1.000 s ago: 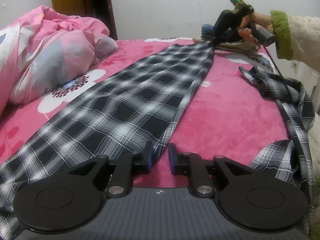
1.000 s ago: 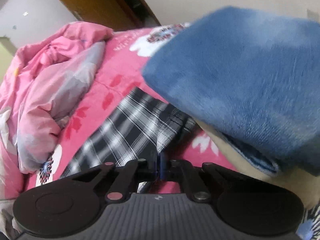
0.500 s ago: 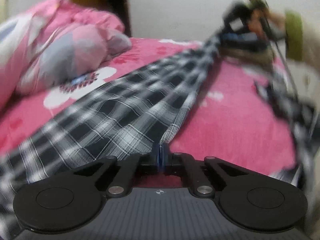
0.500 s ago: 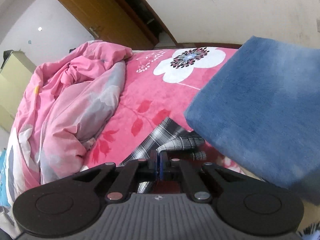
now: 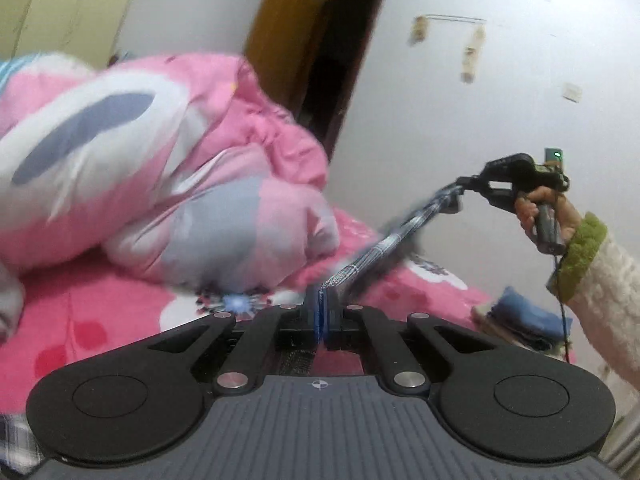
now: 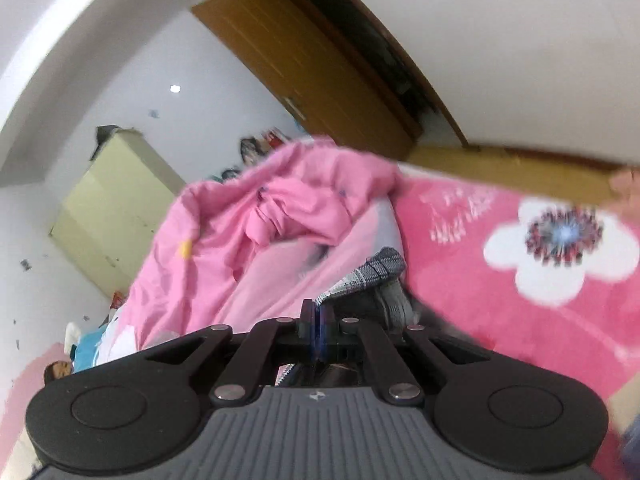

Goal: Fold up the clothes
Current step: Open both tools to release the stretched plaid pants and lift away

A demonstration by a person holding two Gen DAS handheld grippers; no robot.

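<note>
Left wrist view: my left hand-held gripper [image 5: 321,312] and right hand-held gripper [image 5: 456,194] each clamp the plaid garment [image 5: 384,246], stretched taut above the bed [image 5: 100,308]; no fold made yet.

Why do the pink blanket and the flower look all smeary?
Left wrist view: the pink quilt and checked cloth are streaked by motion blur, while the left gripper stays sharp. Right wrist view: the white flower is smeared, and the fisheye lens bends the door.

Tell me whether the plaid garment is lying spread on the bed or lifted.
Lifted. The plaid garment stretches taut through the air between the left gripper and the right gripper, both shut on it, above the pink bed.
</note>
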